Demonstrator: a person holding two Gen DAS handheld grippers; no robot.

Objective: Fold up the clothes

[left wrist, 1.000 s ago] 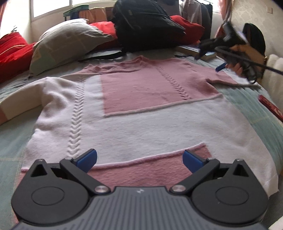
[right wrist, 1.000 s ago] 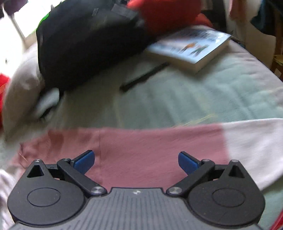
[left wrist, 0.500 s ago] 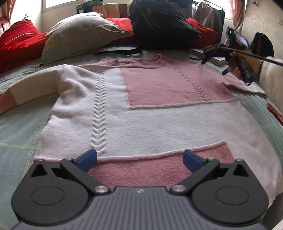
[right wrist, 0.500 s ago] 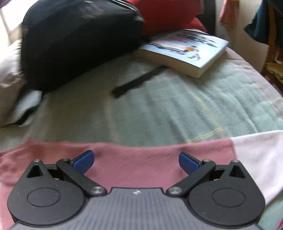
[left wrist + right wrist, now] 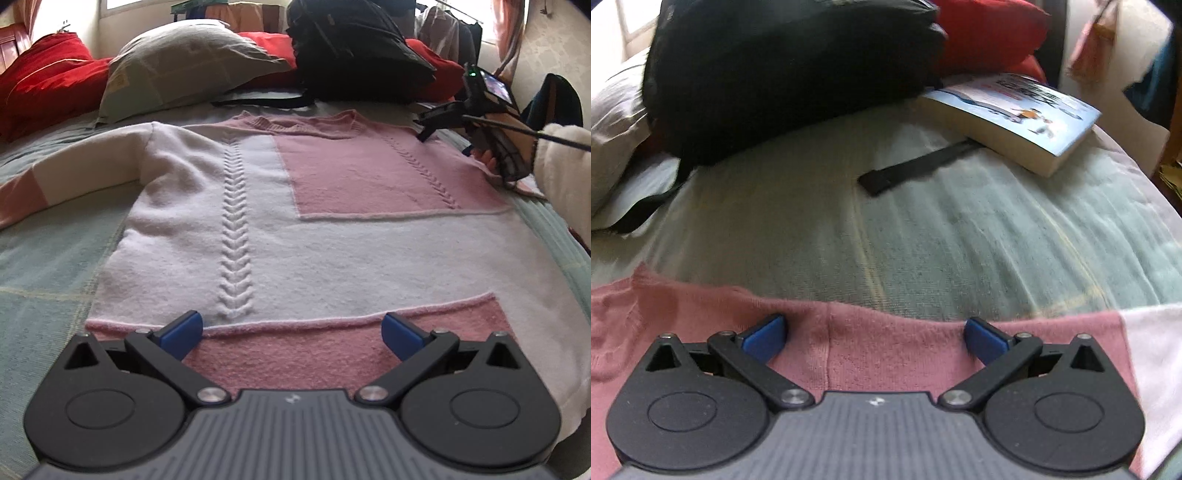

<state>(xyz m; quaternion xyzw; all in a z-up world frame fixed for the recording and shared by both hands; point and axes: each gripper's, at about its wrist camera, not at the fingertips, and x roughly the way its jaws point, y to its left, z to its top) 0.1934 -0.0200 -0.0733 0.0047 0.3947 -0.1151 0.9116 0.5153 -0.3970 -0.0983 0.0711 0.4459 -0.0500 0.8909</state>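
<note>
Sweater (image 5: pixel 295 236) flat on bed (image 5: pixel 923 221). Left hand-held gripper (image 5: pixel 291 332) now squared over hem, right hand-held gripper (image 5: pixel 873 336) advanced to shoulder edge; both spread wide, empty. First fold imminent.

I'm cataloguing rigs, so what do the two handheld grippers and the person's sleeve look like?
Each gripper, left and right, has a ribbed grey body, black round-ended linkage arms with silver pivot screws, and blue pads. The left view shows the right unit carrying a small lit screen and a black cable. The sleeve is fluffy white.
</note>
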